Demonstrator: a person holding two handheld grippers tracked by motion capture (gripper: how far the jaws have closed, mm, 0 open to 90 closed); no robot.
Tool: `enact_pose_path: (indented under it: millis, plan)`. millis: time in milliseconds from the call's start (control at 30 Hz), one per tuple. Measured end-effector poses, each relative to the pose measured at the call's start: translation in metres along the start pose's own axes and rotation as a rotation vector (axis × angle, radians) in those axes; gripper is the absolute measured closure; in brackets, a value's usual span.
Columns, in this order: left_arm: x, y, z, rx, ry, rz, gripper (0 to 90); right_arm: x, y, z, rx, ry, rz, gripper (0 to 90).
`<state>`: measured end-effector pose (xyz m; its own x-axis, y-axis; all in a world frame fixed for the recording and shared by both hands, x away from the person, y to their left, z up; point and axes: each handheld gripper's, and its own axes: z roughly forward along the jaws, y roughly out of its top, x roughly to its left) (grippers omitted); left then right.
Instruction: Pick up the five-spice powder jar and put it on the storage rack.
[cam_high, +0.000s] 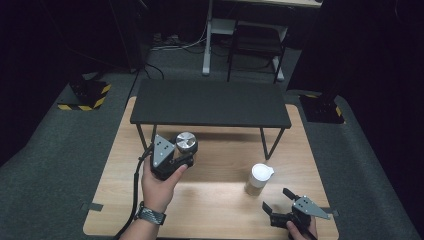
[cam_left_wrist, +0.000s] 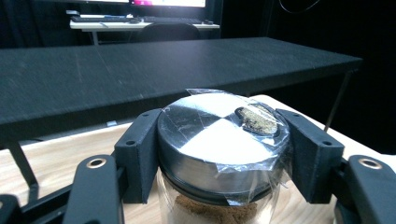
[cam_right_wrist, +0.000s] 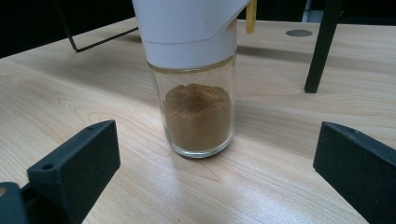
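- The left gripper (cam_high: 186, 159), left of centre in the high view, has its jaws closed in on the silver lid (cam_high: 186, 142) of a glass jar (cam_left_wrist: 219, 210), one jaw pressed to each side of the lid.
- In the left gripper view, the pads (cam_left_wrist: 139, 154) flank the lid at the frame's centre. Clear tape crosses the lid's top, with a dark patch toward its right. Brown powder shows through the glass below.
- The left hand (cam_high: 159, 186) wraps the gripper body from below; a watch (cam_high: 150, 215) sits on the wrist.
- The right gripper (cam_high: 278, 200), at the lower right of the high view, is spread wide and holds nothing.
- Just above and left of it in that frame stands a white-capped jar (cam_high: 259, 179) on the wooden table (cam_high: 210, 210).
- The right gripper view puts this jar at centre, between the parted jaws and apart from both. It is upright, with clear glass, and roughly half full of brown powder.
- A black shelf (cam_high: 210, 102) on thin legs spans the table's far half in the high view; the left gripper view looks across its top.
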<state>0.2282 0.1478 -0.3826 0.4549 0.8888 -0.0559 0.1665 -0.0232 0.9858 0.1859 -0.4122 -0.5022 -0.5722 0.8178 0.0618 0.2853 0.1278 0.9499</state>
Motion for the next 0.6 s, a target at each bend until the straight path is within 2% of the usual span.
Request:
enact_pose_path:
  millis: [300, 600]
  plan:
    - [0.001, 0.028, -0.003, -0.02, 0.021, 0.009, 35.0, 0.0, 0.0, 0.0, -0.001, 0.001, 0.001, 0.5]
    - [0.005, 0.048, -0.001, -0.033, 0.033, -0.004, 35.0, 0.0, 0.0, 0.0, -0.003, 0.001, 0.003, 0.4]
